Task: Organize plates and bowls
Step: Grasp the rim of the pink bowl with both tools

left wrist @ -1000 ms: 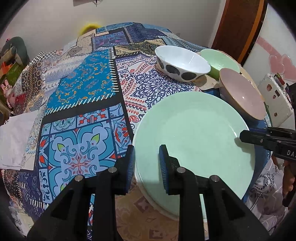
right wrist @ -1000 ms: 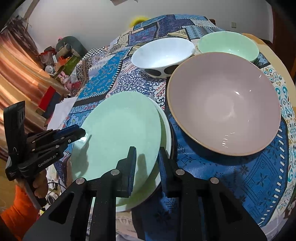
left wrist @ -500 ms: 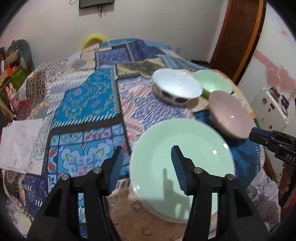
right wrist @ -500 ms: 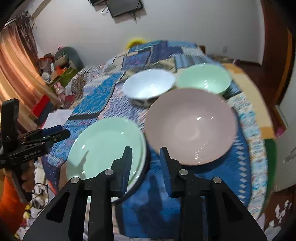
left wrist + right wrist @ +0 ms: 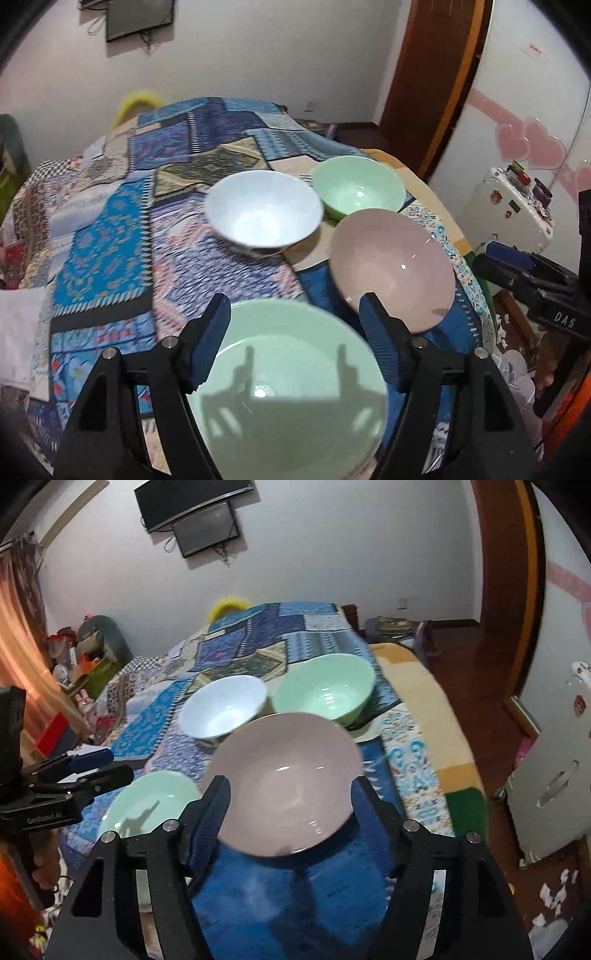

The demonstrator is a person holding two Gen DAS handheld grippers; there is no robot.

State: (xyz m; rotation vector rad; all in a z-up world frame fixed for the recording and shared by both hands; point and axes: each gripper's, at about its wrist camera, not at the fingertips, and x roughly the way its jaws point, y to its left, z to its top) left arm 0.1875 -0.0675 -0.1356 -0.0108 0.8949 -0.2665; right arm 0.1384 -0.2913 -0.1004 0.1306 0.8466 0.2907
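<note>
Left gripper (image 5: 295, 317) spread wide, holding nothing, its blue-padded fingers (image 5: 210, 339) hanging above the far rim of the round pale green ceramic plate (image 5: 291, 391) at the near edge of the worktop (image 5: 110, 229), a surface draped in a blue patchwork-patterned cloth. Right gripper (image 5: 290, 799) likewise spread wide and empty, fingers (image 5: 212, 812) poised either side of the wide dusty-pink ceramic bowl (image 5: 284, 782) without visible contact. Pink bowl just right of the green plate, on a dark blue part of the cloth. Beyond it, the white ceramic bowl (image 5: 223, 710) with dark spots on its outer wall, and to its right the pale green ceramic bowl (image 5: 325, 692), the two rims close together. All three bowls upright. Black wall-mounted screen (image 5: 195, 509) high on the far wall.
</note>
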